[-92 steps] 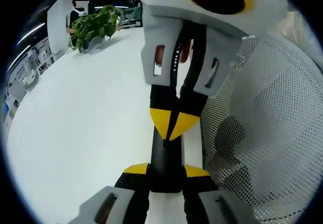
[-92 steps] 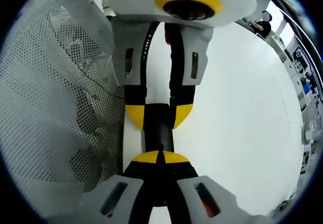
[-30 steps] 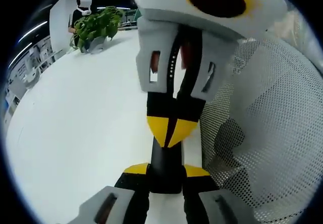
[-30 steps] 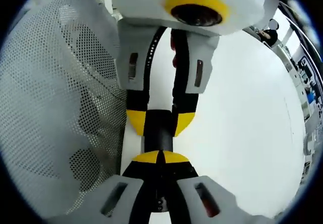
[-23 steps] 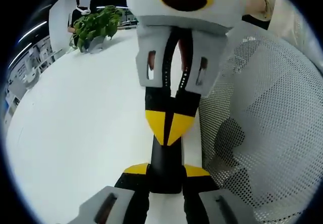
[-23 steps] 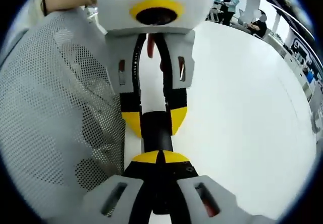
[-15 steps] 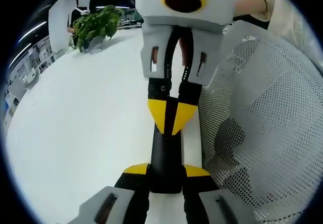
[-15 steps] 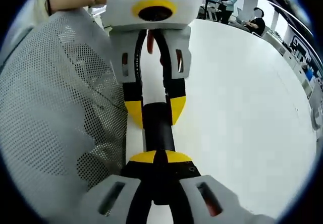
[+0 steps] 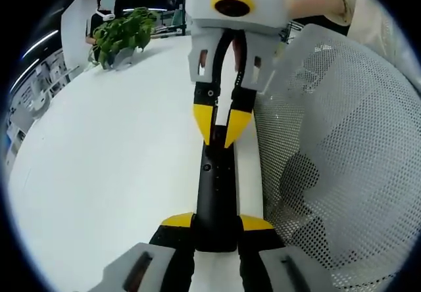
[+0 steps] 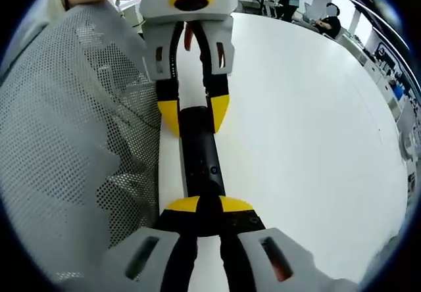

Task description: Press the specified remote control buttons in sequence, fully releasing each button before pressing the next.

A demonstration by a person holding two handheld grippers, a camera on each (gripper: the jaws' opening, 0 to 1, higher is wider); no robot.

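The black remote (image 9: 216,193) is lying flat near the edge of the white worktop (image 9: 105,173), right beside a white mesh chair back (image 9: 342,154). It is long and thin.

In the left gripper view, the left hand-held gripper (image 9: 216,221) is holding the near end of the remote between its yellow tips. Its jaws are squeezing narrow around the remote, one on each side. From there the remote is pointing straight away, along the same line as the jaws.

The right hand-held gripper (image 9: 222,134) is coming in from the far end of the remote, facing the left one. Its yellow tips are meeting in a narrow point just over the far part of the remote. I cannot tell if the point is touching the remote or hanging a little above it.

In the right gripper view, the right hand-held gripper (image 10: 209,204) is sitting with its tips together over one end of the remote (image 10: 200,154), and the left hand-held gripper (image 10: 192,118) is holding the other end.

A small button (image 9: 206,168) is showing on the remote between the two grippers. It is nearer to the right one, so I think the right one is the one to press, while the left one keeps the remote steady.

A green plant (image 9: 122,32) is sitting far back on the worktop, well apart from the remote.
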